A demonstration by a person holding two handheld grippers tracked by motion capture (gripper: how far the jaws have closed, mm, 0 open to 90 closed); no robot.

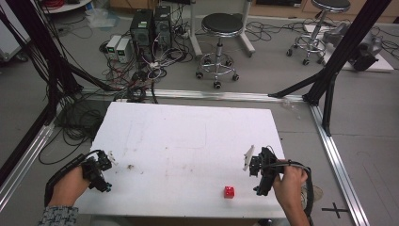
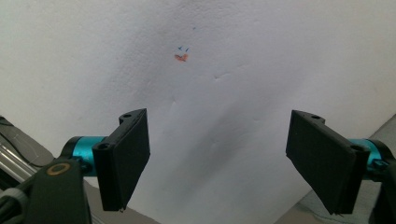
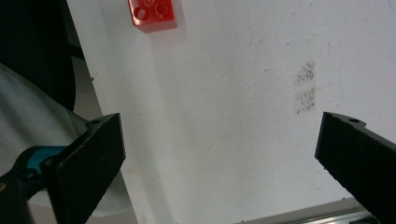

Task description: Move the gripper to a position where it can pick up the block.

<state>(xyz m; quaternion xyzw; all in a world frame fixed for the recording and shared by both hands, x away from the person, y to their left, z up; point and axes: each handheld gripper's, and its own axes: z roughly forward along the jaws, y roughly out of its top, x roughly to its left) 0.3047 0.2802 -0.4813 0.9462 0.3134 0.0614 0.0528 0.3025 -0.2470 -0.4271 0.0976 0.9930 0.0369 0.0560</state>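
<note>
While both tools sit spread and empty, the left gripper (image 1: 99,170) at the tabletop's (image 1: 188,136) near left corner and the right gripper (image 1: 258,165) by its right edge, a red brick (image 1: 229,192) lies untouched near the near edge, so I judge nothing begun; reaching it would suit the right.

Floor (image 1: 263,80): grey, smooth, strewn with black cables at left.
Table (image 1: 188,136): white top, scuffed and stained.
Stools: black round seat on castors (image 1: 221,24); second, chrome-rimmed (image 1: 330,4), far right.
Computer towers (image 1: 149,26): dark, standing behind table.
Frame (image 1: 346,40): black struts, aluminium rails along floor.
</note>
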